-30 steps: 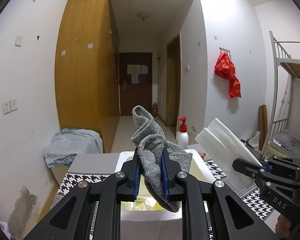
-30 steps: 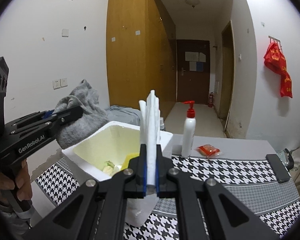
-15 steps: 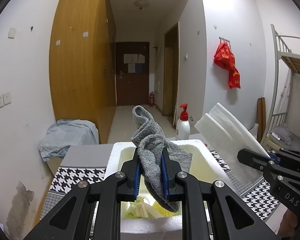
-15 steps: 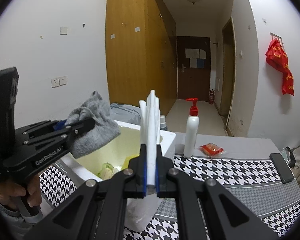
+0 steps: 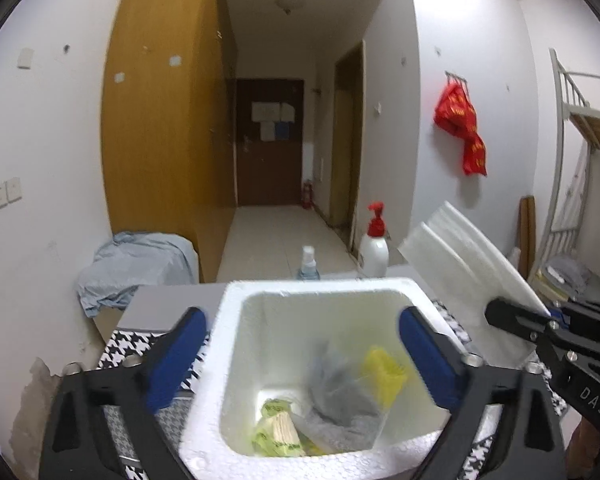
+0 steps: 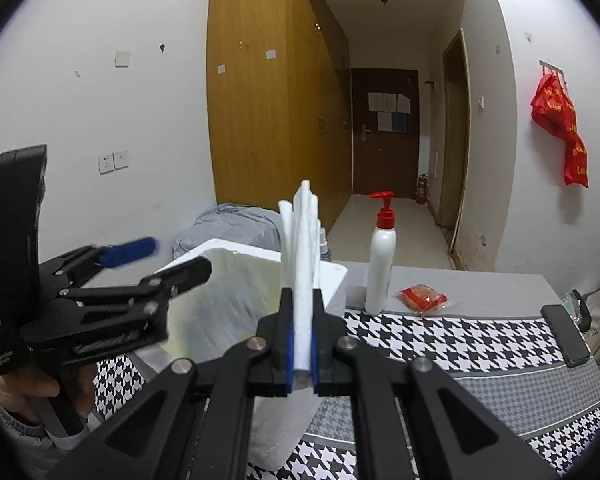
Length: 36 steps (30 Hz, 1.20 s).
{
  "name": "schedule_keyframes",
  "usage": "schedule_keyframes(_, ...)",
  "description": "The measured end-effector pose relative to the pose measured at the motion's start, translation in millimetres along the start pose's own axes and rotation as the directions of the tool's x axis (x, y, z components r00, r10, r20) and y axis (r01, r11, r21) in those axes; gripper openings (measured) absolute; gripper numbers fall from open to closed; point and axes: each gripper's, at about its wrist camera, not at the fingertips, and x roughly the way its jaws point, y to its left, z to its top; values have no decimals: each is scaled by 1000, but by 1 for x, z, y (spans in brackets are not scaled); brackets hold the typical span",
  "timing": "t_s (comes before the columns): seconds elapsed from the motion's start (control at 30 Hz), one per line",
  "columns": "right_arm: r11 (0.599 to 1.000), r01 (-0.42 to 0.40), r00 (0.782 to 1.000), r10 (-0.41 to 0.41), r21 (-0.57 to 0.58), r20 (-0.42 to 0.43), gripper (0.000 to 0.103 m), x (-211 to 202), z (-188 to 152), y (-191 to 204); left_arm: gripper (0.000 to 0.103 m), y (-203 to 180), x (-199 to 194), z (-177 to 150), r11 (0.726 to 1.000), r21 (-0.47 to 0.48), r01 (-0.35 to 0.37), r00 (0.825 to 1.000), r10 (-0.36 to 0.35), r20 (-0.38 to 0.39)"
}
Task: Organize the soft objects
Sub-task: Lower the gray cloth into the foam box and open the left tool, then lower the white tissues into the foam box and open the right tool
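While the left gripper (image 5: pixel 300 354) has just sprung wide, empty, the blurred grey sock (image 5: pixel 338 390) lies crumpled in the foam box (image 5: pixel 228 344), axis unreadable; the right gripper (image 6: pixel 300 350) clamps the upright foam lid (image 6: pixel 302 248).

Even indoor light, fisheye-bent edges, dark corners, motion blur inside the box

We see a foam box (image 5: pixel 236 364) of white, pebbly expanded polystyrene, matt throughout. Inside it lies a grey knitted sock (image 5: pixel 340 388), soft and blurred, beside crinkly yellow-green plastic wrappers (image 5: pixel 276 432). Beneath the box the woven houndstooth cloth (image 6: pixel 460 344) looks matt. Behind the box stand a glossy white plastic pump bottle (image 6: pixel 381 276) and a smooth wood-grain wardrobe (image 6: pixel 268 120).
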Motion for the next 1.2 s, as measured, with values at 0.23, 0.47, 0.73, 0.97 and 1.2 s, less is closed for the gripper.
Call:
schedule_keyframes(0.23, 1000, 1, 1000, -1, 2, -3, 9, 1, 0, -1, 102, 4, 2, 0, 998, -9, -64, 998, 64, 1)
schedule_keyframes(0.47, 1000, -4, 1000, 4, -6, -8, 9, 5, 2, 2, 102, 9, -3, -1, 996, -19, -84, 996, 84, 8)
schedule_keyframes(0.73, 999, -28, 999, 27, -16, -23, 9, 14, 5, 10, 102, 20, -12, -4, 993, -33, -114, 993, 115, 20)
schedule_keyframes(0.97, 998, -63, 997, 61, -31, -39, 9, 24, 10, 23, 102, 35, -27, -5, 985, -50, -164, 985, 166, 43)
schedule_keyframes(1.2, 994, -103, 992, 100, -42, -73, 9, 37, 11, 37, 102, 46, -41, -5, 979, -66, -192, 978, 196, 69)
